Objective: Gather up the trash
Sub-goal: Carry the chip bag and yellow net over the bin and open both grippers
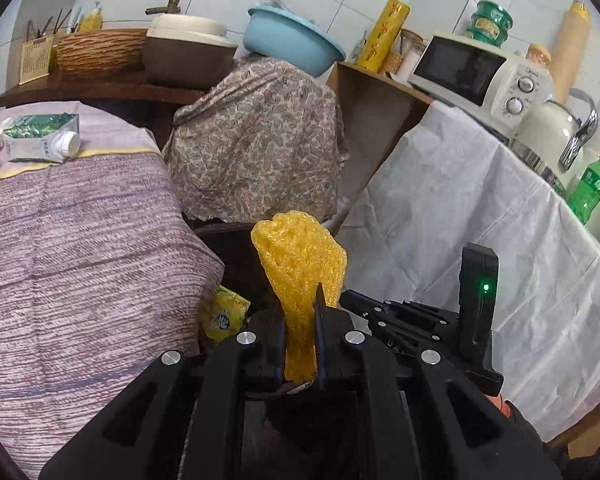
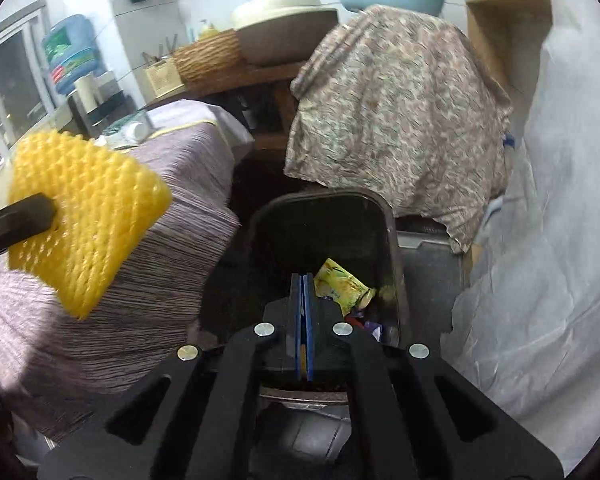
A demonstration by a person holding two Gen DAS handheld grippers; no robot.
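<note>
Left tongs [image 1: 298, 320] pinch our yellow foam net [image 1: 300, 264] at lower centre; right tongs [image 2: 303, 312] sit closed, empty, above the bin [image 2: 392, 248]. Next we carry it over and release.

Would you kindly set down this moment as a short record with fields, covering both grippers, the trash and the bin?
left gripper: shut on the yellow foam net, which sticks out past its fingertips
right gripper: shut, nothing between its pads, pointing into the bin
bin: dark, open, on the floor between the striped cloth and the white cloth
in the bin: a yellow wrapper and other scraps
foam net: not yet in the bin
</note>
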